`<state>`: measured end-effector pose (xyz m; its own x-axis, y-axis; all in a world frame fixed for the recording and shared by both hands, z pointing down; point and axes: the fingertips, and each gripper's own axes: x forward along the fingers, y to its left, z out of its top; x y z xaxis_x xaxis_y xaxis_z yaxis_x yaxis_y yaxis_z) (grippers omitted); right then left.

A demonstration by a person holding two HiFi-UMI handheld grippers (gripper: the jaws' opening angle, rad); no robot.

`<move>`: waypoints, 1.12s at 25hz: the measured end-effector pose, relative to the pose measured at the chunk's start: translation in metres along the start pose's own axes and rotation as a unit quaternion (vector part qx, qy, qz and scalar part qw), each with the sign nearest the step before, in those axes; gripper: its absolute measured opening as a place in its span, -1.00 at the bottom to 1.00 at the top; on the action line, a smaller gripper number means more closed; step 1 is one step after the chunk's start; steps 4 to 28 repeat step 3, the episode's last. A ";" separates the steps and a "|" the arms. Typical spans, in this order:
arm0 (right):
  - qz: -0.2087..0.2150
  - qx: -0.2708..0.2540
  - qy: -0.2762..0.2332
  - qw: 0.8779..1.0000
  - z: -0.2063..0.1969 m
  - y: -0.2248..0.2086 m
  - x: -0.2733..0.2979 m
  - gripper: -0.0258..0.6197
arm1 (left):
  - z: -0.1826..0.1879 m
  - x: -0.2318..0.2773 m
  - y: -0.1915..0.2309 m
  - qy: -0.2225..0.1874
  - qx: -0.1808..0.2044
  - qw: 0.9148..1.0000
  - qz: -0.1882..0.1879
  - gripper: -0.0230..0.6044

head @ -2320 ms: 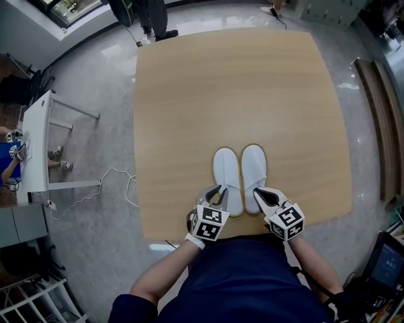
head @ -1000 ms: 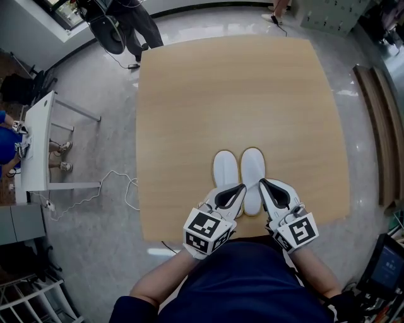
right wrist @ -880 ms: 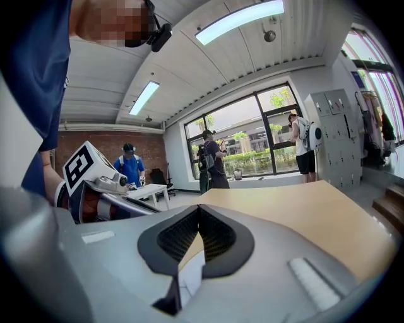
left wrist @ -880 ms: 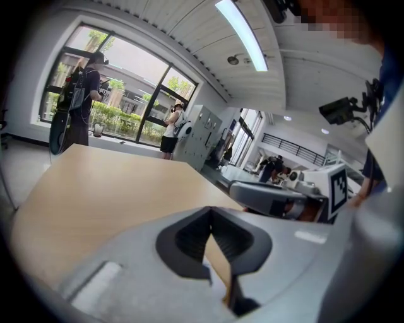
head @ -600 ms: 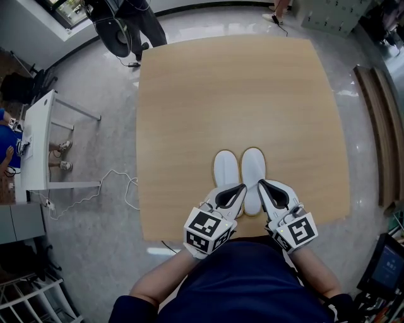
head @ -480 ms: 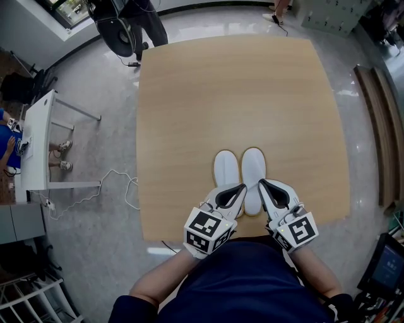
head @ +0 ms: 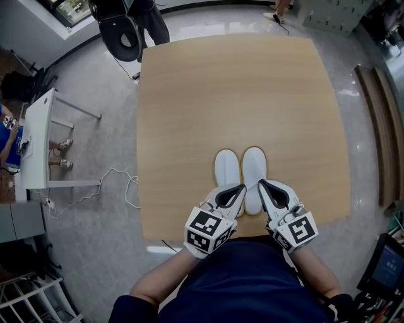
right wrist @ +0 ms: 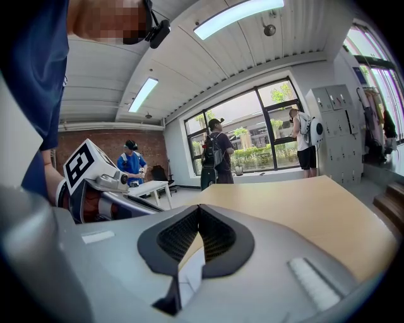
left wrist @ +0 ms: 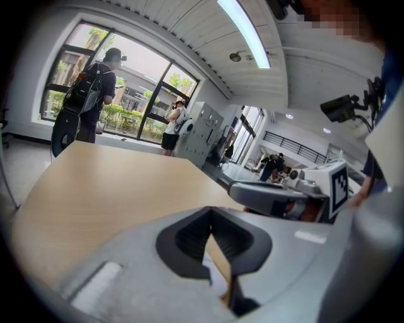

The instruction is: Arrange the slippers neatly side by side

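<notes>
On table [head: 189, 94], slippers [head: 227, 171] side by side — aligned

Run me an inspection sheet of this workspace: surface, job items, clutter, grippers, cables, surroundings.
Surface: wooden table, bare apart from the slippers.
Job's things: left slipper and right slipper, both white, lie side by side near the table's near edge, toes pointing away from the person.
Clutter: nothing seen.
Grippers: left gripper and right gripper are both shut and empty, poised over the slippers' heel ends.
Cables: white cable lies on the floor left of the table; none on the table.
Surroundings: white desk at left, person standing beyond the far corner.
</notes>
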<state>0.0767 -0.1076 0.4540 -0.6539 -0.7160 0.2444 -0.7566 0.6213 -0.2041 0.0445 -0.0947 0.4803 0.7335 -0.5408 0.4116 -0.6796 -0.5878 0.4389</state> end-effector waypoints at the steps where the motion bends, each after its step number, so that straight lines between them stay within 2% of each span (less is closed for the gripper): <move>1: 0.000 0.001 0.001 1.000 0.000 0.001 0.000 -0.89 | 0.000 0.000 0.000 0.000 -0.001 1.000 0.000 -0.92; 28: 0.003 0.002 0.004 1.000 0.000 0.003 0.001 -0.89 | -0.001 0.000 0.001 0.001 -0.001 1.000 0.001 -0.92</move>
